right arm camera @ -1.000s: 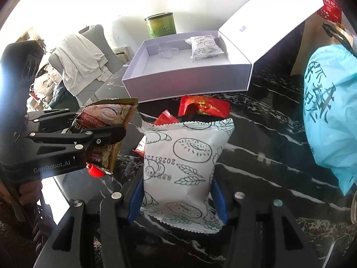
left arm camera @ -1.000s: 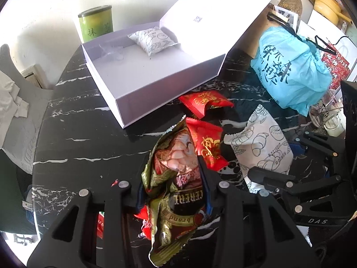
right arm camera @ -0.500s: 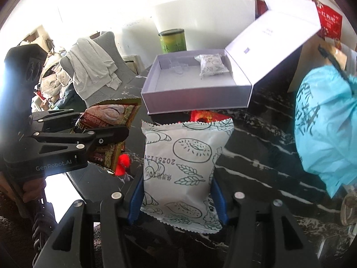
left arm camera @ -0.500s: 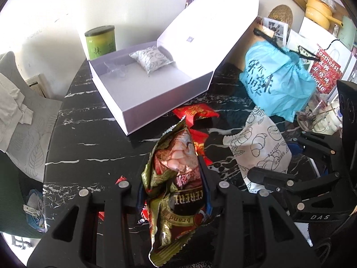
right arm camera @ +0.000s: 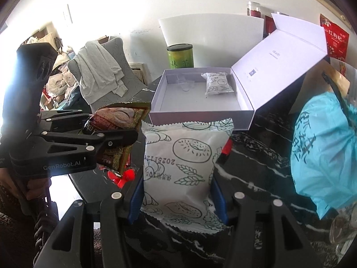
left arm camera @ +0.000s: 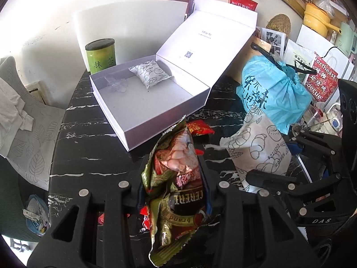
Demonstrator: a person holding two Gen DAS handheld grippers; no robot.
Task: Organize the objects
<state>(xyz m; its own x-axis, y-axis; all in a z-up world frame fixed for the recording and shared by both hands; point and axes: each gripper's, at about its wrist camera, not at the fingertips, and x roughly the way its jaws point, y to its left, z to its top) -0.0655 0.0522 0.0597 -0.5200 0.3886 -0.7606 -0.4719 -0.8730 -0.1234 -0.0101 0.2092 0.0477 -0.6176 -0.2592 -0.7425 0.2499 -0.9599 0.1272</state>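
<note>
My left gripper (left arm camera: 173, 174) is shut on a green and red cereal packet (left arm camera: 176, 189) and holds it above the black marble table (left arm camera: 89, 151). My right gripper (right arm camera: 177, 192) is shut on a white bread packet (right arm camera: 180, 165) with drawn pastries; that packet also shows in the left wrist view (left arm camera: 258, 151). An open white box (left arm camera: 138, 98) lies farther back, its lid (left arm camera: 207, 42) tilted open. Inside it lies a second white bread packet (left arm camera: 149, 74). Red packets (left arm camera: 198, 128) lie on the table in front of the box.
A green tea tin (left arm camera: 101, 54) stands behind the box. A blue plastic bag (left arm camera: 272, 93) sits at the right, with paper bags and jars behind it. A chair with grey cloth (right arm camera: 98, 76) stands at the table's left edge.
Both grippers have risen and drawn back with their packets. The box and the red packets look farther away and lower in both views.
</note>
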